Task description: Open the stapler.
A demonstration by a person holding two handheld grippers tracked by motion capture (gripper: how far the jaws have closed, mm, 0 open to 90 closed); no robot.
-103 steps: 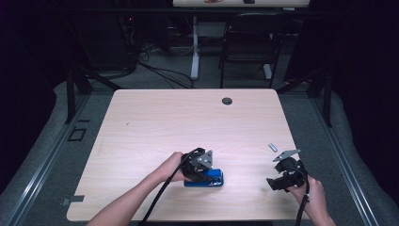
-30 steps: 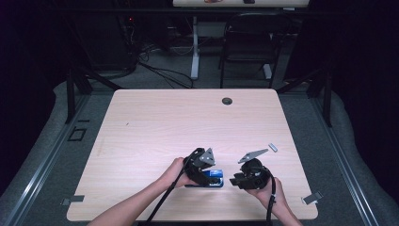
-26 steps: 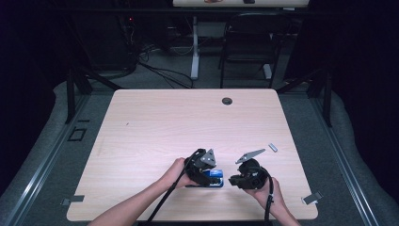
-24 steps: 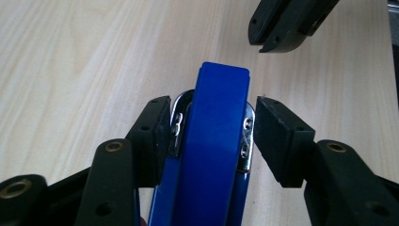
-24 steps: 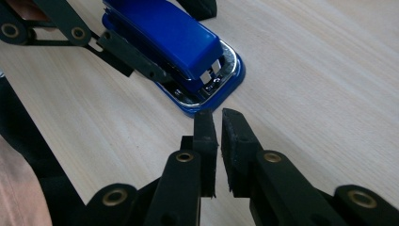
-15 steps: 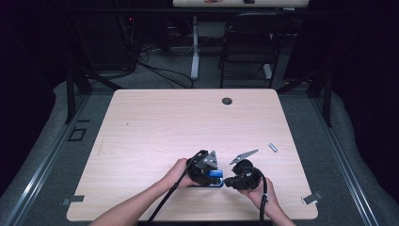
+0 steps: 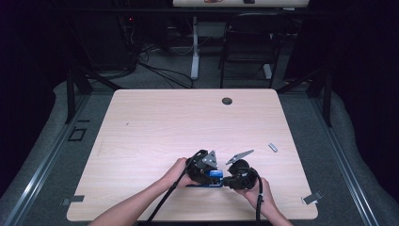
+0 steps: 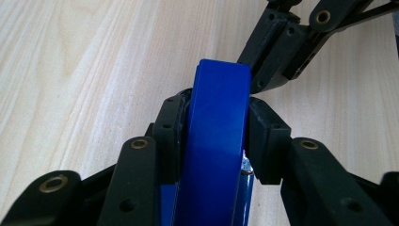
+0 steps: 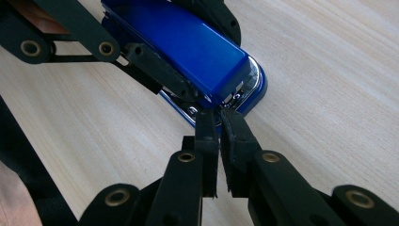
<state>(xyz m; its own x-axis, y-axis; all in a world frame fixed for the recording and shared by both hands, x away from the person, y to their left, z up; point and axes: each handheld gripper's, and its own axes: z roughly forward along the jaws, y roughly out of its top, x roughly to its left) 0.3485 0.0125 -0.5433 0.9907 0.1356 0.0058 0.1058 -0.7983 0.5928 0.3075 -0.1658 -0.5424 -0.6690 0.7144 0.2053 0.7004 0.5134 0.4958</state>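
Observation:
A blue stapler [image 7: 214, 174] lies near the table's front edge. In the left gripper view the stapler [image 8: 219, 141] runs up between the jaws. My left gripper [image 8: 217, 110] has just been closing and its pads now press on both of its sides. In the high view the left gripper [image 7: 206, 173] sits over the stapler, with the right gripper [image 7: 227, 180] directly to its right. The right gripper [image 9: 219, 117] has its jaws together, tips against the metal nose of the stapler [image 9: 188, 47]. Whether anything thin is pinched between them cannot be seen.
A small grey piece [image 7: 273, 147] lies on the wooden table [image 7: 164, 127] to the right of the hands. A dark grommet [image 7: 227, 100] sits near the far edge. A chair [image 7: 244, 47] and cables stand beyond the table.
The right hand has come in from the table's right side to the stapler's right end, and its jaws have shut. The left gripper has stayed on the stapler.

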